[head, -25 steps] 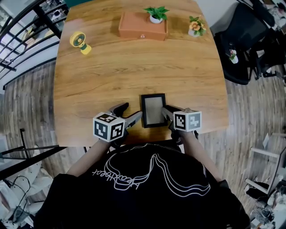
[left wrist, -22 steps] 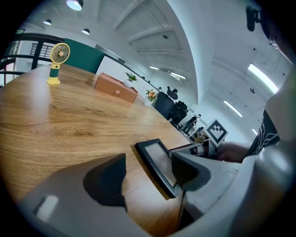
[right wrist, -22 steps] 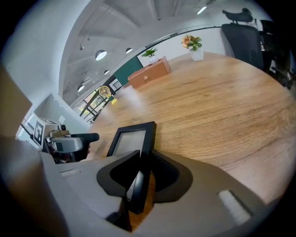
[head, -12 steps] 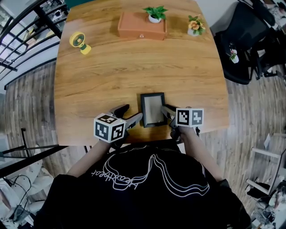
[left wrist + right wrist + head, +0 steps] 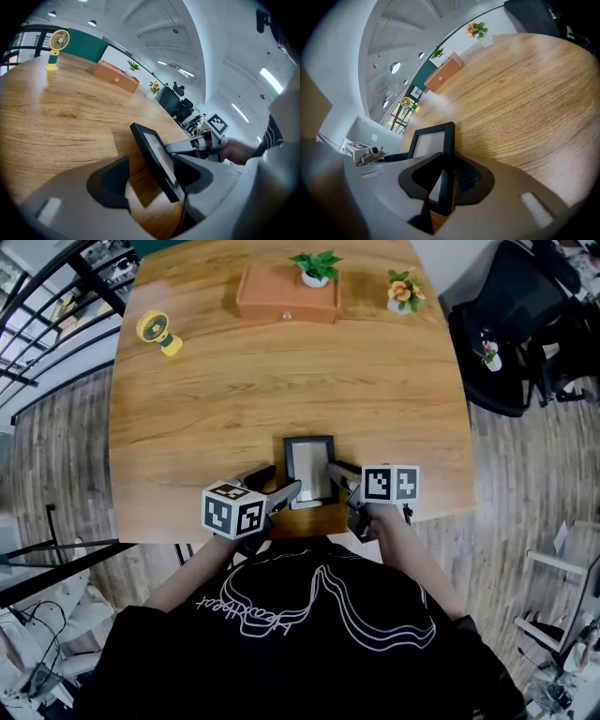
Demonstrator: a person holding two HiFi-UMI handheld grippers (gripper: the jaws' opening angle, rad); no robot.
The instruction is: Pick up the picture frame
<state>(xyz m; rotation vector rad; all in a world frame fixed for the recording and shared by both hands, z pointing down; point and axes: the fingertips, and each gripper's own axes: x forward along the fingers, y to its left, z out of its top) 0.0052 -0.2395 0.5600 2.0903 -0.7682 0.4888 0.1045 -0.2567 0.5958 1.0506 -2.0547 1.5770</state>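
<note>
The black picture frame (image 5: 309,470) with a pale insert is near the front edge of the wooden table (image 5: 281,390). My right gripper (image 5: 339,476) is shut on the frame's right edge; in the right gripper view the frame (image 5: 429,143) is pinched between the jaws of that gripper (image 5: 443,176). The frame (image 5: 157,157) stands tilted, its lower part raised off the wood with a shadow beneath. My left gripper (image 5: 278,487) is open at the frame's left side. In the left gripper view that gripper (image 5: 150,176) has a corner of the frame between its spread jaws, close to the right one.
At the table's far side stand an orange box (image 5: 286,293) with a small green plant (image 5: 314,266) on it, a flower pot (image 5: 401,292) and a yellow desk fan (image 5: 155,331). A black office chair (image 5: 506,334) is right of the table. A railing runs along the left.
The frame has tipped up off the table in my right gripper's hold. Both grippers sit slightly nearer the front edge, and the head view has shifted a little.
</note>
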